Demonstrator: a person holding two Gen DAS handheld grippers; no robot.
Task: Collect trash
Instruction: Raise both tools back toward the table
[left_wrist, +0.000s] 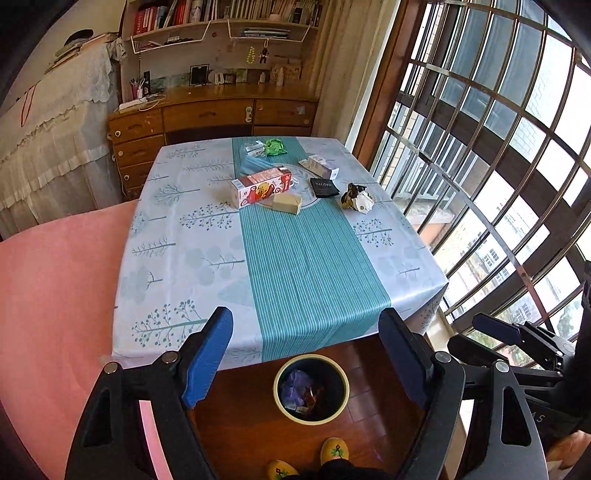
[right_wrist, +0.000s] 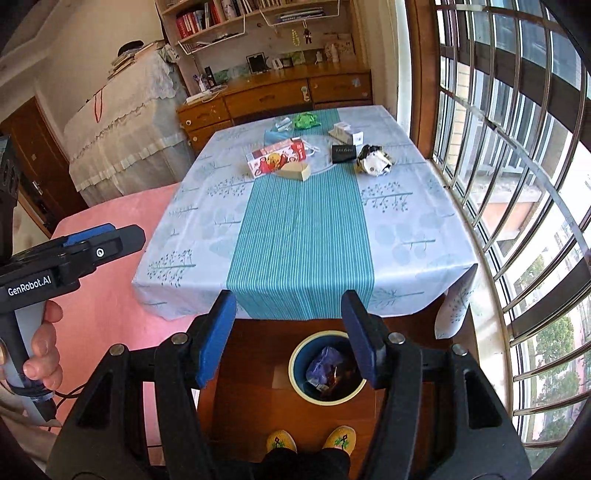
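Our left gripper and right gripper hang wide and empty above the waste bin; we should reach across the table for the red carton first.

Two black handheld grippers are being shown. The left gripper is being seen with blue pads on black angular fingers, triangular cut-outs in the frame and silver round screw heads at the pivots. The right gripper is being seen built alike, with blue pads. White lettering "GenRobot.AI" is being displayed on the left gripper's side. Yellow slippers with green embroidery and dark trousers are being worn.
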